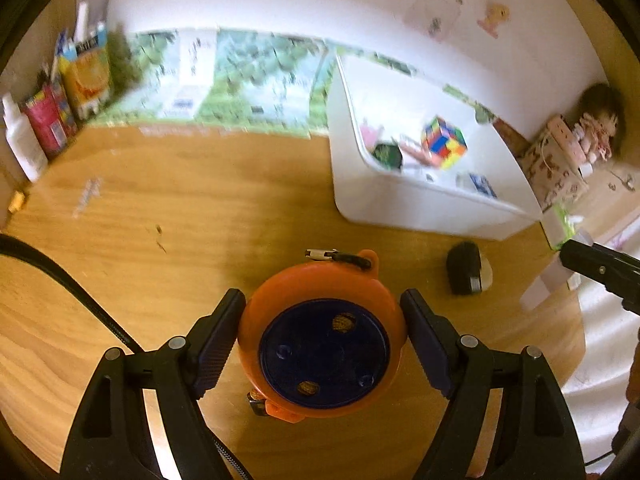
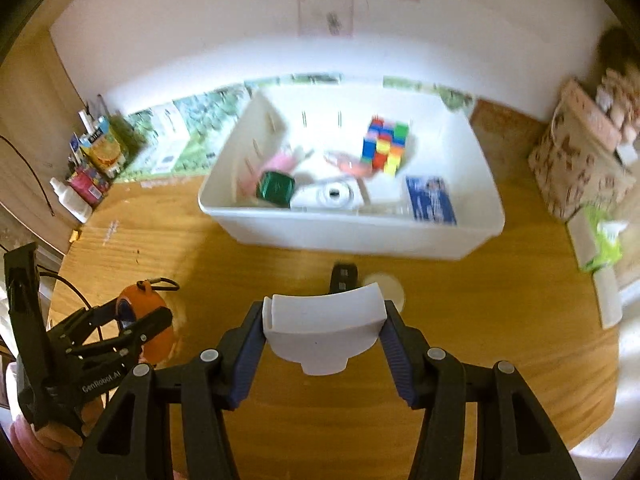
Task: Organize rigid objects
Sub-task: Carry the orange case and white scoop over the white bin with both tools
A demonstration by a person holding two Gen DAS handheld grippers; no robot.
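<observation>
My left gripper [image 1: 324, 332] is shut on a round orange tape measure [image 1: 320, 344] with a dark blue centre, held above the wooden table [image 1: 160, 208]. My right gripper [image 2: 324, 324] is shut on a curved white plastic piece [image 2: 324, 328], also lifted off the table. The white bin [image 2: 360, 236] stands beyond, holding a coloured puzzle cube [image 2: 386, 146], a green box [image 2: 276, 188], a white round device [image 2: 334, 194] and a blue-printed pack [image 2: 430, 200]. In the right wrist view the left gripper [image 2: 148, 320] shows at lower left with the orange tape measure [image 2: 136, 304].
A black remote-like object [image 2: 344, 276] and a pale round disc [image 2: 386, 286] lie on the table before the bin. Bottles and cartons [image 1: 60, 96] crowd the far left corner. A patterned bag [image 2: 576, 168] and a green tissue pack [image 2: 604, 240] sit at the right.
</observation>
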